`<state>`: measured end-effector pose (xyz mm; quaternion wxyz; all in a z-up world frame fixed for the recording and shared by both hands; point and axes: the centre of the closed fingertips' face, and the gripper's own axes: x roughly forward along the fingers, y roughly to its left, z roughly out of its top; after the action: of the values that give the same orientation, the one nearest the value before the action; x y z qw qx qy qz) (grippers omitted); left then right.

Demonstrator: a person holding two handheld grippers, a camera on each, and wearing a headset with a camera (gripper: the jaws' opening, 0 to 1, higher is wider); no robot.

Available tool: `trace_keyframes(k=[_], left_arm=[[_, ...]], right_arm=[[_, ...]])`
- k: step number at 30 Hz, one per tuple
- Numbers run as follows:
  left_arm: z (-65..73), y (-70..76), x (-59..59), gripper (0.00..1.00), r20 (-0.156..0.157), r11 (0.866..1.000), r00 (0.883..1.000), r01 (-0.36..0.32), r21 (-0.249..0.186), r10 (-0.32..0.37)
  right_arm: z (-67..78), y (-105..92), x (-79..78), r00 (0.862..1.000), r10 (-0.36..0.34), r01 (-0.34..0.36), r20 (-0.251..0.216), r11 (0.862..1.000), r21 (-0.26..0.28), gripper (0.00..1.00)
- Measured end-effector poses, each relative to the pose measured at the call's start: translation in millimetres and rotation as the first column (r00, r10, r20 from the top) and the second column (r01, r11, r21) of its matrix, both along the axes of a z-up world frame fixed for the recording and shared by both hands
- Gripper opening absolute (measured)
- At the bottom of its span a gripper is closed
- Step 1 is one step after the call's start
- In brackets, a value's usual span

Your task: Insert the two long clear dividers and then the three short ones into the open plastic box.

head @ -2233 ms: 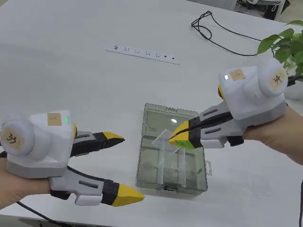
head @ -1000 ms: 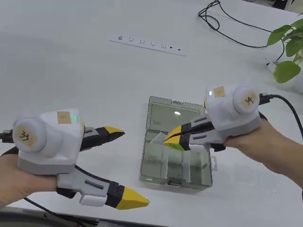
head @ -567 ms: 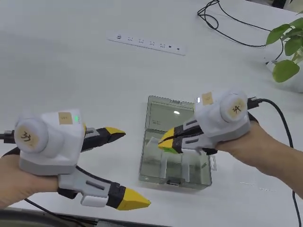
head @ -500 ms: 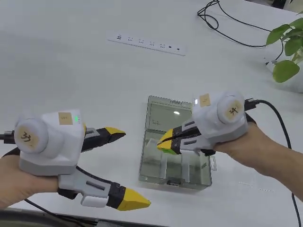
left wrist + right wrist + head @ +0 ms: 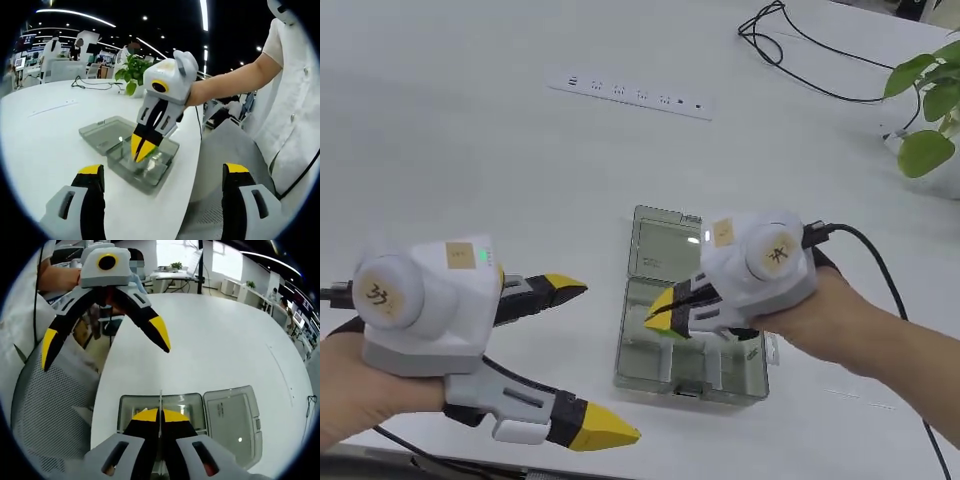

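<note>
Clear plastic box (image 5: 660, 250), lid open, on white table (image 5: 470, 150). Your right gripper (image 5: 658, 312) is over its tray, jaws pinched tight on a thin clear divider (image 5: 160, 402). Two dividers (image 5: 666, 366) stand inside the box. Your left gripper (image 5: 598, 362) hovers left of the box, jaws spread wide, empty.

The box (image 5: 642, 345) sits open on the bench (image 5: 450, 170); a power strip (image 5: 630, 93) lies behind it, a plant (image 5: 920, 110) seemingly far right.

A round tan sticker (image 5: 382, 297) on the left gripper (image 5: 595, 362) bore a handwritten number that looked like 33. A handwritten mark (image 5: 778, 254) on the right gripper (image 5: 655, 312) could not be read.
</note>
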<state>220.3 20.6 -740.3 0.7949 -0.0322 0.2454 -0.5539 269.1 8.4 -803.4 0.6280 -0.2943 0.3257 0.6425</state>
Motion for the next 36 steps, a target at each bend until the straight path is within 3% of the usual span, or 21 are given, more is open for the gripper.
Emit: trace_keyframes(k=[8, 20, 36], left_arm=[[-0.3, 0.0, 0.4, 1.00, -0.003, 1.000, 1.000, -0.001, -0.003, 0.001], [-1.1, 0.3, 3.0, 1.00, -0.004, 1.000, 1.000, 0.000, -0.004, 0.000], [1.0, -2.7, 4.2, 1.00, 0.007, 1.000, 1.000, 0.005, -0.001, -0.005]], right_arm=[[-13.2, 0.1, -0.4, 1.000, 0.020, -0.020, 0.004, 0.998, -0.057, 0.02], [-18.1, 0.4, -0.8, 0.998, 0.054, -0.051, 0.014, 0.990, -0.128, 0.02], [-21.0, -1.8, -3.0, 0.998, 0.057, -0.053, 0.027, 0.987, -0.149, 0.04]])
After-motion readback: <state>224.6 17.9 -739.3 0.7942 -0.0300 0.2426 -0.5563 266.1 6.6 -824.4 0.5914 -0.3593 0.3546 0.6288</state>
